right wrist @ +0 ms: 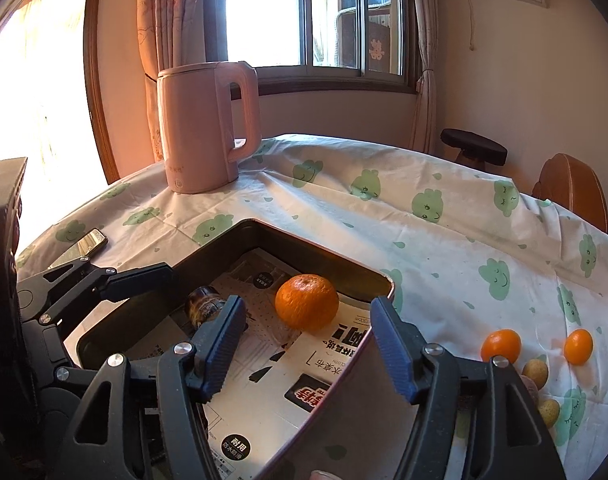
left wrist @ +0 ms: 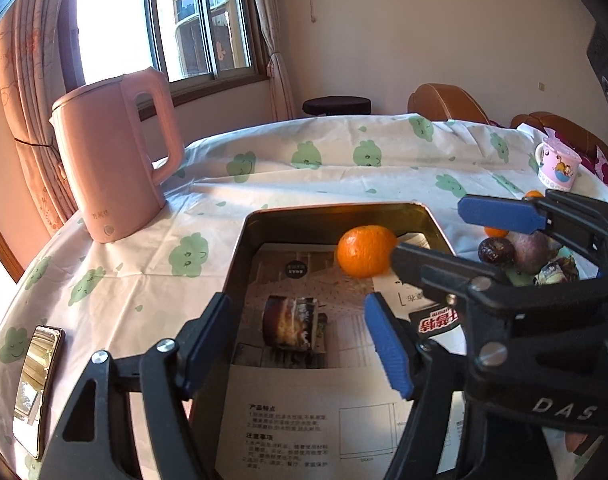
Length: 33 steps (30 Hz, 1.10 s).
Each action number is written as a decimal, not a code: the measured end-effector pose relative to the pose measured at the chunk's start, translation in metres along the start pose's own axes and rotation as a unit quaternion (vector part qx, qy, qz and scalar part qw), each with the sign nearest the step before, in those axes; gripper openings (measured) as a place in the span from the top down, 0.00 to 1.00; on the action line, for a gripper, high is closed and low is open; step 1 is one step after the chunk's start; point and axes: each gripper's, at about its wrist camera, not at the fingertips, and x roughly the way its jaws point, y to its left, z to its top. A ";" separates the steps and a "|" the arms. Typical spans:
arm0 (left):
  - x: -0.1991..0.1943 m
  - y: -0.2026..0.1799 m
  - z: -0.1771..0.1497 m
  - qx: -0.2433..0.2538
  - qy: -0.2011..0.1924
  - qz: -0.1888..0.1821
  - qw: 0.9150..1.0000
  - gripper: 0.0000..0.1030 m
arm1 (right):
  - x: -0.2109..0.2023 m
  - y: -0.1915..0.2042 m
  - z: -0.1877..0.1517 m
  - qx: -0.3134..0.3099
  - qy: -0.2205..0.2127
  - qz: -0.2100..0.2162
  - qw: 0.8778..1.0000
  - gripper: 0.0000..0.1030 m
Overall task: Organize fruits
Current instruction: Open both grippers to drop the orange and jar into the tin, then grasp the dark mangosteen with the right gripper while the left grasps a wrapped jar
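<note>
1. both grippers, left gripper [left wrist: 299, 344] and right gripper [right wrist: 304, 344], hang with fingers spread, pinching nothing
2. an orange [right wrist: 307, 307] lies in the metal tin [right wrist: 239, 229], just beyond the right fingertips
3. loose fruits [right wrist: 500, 346] lie right of the right fingers; judged next: straddle one squarely, squeeze gently
4. cloud-print tablecloth [right wrist: 444, 248], pink kettle [right wrist: 207, 128], sunny window behind
</note>
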 end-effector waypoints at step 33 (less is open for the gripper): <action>0.000 -0.145 0.006 0.036 0.033 -0.151 0.987 0.29 | -0.059 -0.159 -0.093 0.122 0.095 -0.071 0.985 0.61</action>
